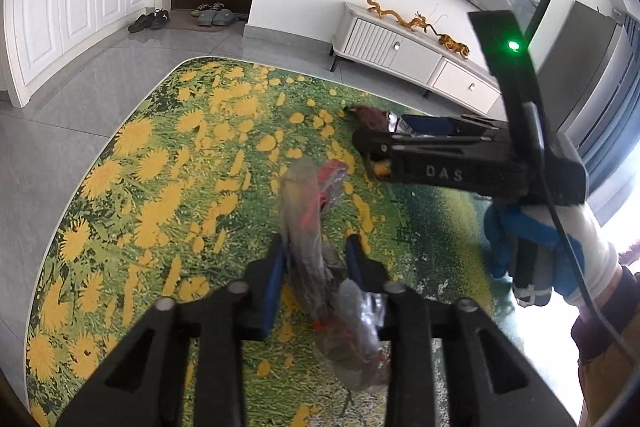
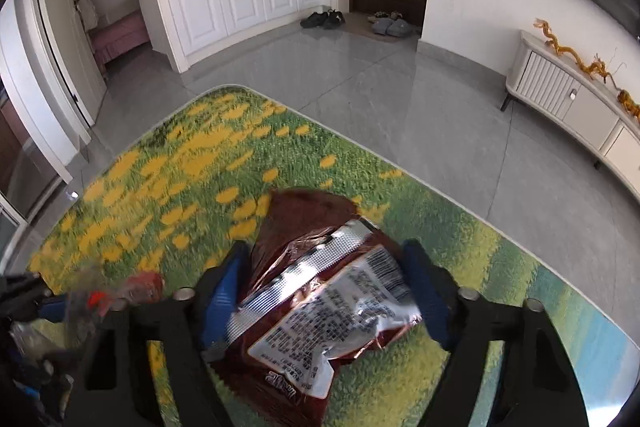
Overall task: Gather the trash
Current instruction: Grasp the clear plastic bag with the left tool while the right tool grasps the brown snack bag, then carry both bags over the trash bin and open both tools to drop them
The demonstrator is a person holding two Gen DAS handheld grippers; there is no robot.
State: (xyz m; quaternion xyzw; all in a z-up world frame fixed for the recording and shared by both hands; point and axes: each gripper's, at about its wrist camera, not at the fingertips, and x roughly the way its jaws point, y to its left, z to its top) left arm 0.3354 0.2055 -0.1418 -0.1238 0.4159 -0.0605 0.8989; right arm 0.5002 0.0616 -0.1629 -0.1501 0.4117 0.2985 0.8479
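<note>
Trash on the rug (image 2: 168,187) numbers two pieces, both already between jaws. Left gripper (image 1: 316,259) stands narrow with a clear wrapper (image 1: 308,227) between its blue pads; whether they press it cannot be told through the blur. Right gripper (image 2: 324,275) sits at middling width, pads touching the sides of a brown foil packet (image 2: 320,267) — apparently gripped. Neither piece looks lifted clear, and no bin shows, so carrying and depositing remain. Writing: "DAS" is moulded on the right gripper's body; the packet's white label carries a barcode and dense print — unreadable.
</note>
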